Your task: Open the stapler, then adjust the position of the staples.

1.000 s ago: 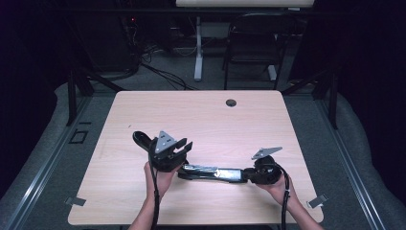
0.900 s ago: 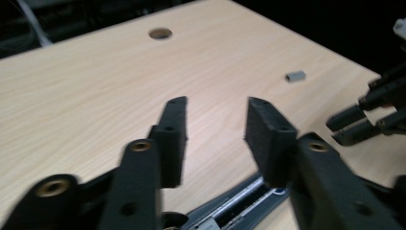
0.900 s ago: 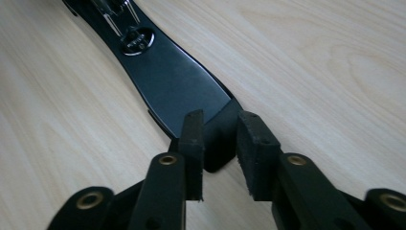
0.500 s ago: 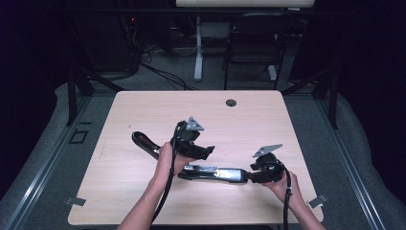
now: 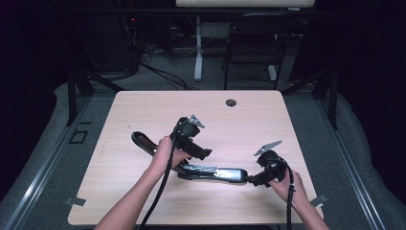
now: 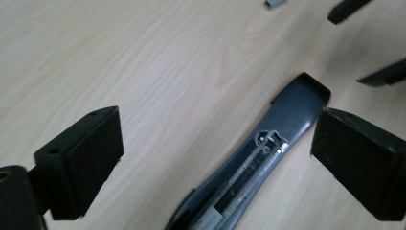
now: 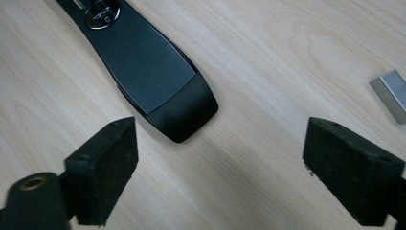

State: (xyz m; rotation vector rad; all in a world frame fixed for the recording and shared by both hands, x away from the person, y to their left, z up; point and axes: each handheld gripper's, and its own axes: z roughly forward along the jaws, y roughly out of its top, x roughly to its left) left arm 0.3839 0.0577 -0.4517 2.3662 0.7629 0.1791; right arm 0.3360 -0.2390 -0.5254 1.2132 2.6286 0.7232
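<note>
Dark floor, cables and a chair are surrounding the pale wooden worktop [image 5: 143,105], which is carrying a round black grommet [image 5: 231,102] near its far edge. Lying on the wood toward the person's side is a long black and grey tool [image 5: 213,173] with a metal scale along its body; a second black arm of it [image 5: 143,142] is stretching away to the left behind the left hand [image 5: 165,152].

Left tongs [image 5: 203,154] are hovering above the tool's middle, tilted down and to the right. Seen from the left gripper view, the jaws have just been opening and are now standing wide apart, with the tool's grey end [image 6: 292,108] lying on the wood between them, pads clear of it.

Right tongs [image 5: 253,181] are sitting low at the tool's right end, held by the right hand [image 5: 289,184]. From the right gripper view their jaws have likewise just been opening and are gaping wide, gripping nothing; the tool's rounded black tip [image 7: 184,110] is lying just ahead of the left pad, untouched. Off to the side a small grey metal piece [image 7: 392,93] is resting flat on the wood
</note>
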